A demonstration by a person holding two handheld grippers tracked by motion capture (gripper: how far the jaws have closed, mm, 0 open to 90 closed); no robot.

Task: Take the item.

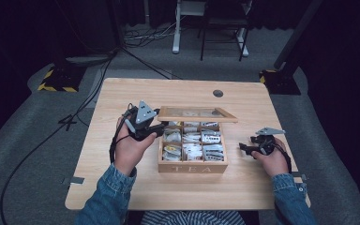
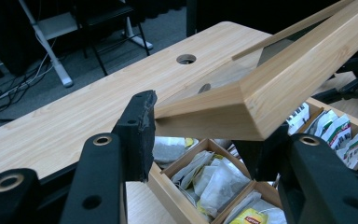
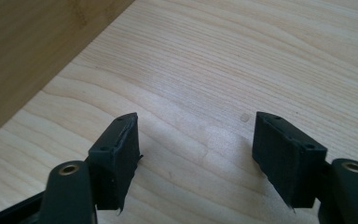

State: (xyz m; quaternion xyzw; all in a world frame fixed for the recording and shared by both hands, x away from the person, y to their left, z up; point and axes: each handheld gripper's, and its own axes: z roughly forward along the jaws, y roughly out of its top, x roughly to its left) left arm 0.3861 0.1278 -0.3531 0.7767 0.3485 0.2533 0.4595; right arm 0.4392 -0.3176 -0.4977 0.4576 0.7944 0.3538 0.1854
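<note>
Left gripper view: lid (image 2: 279, 79) between tool (image 2: 200, 140) jaws

Stood mid-table (image 1: 122, 187), nearer the front edge: tea box (image 1: 192, 167), teabags (image 1: 192, 151) in its compartments, lid (image 1: 197, 114) raised over its back. Left gripper (image 1: 161, 126) at the lid's left corner; right gripper (image 1: 245, 148) right of the box.

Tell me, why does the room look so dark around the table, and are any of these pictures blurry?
High view: the table is lit, the floor and surroundings fall into near black. Left gripper view: the raised lid is sharp, the near jaws soft. Right gripper view: bright, even wood grain with faint shadows beside the jaws.
</note>
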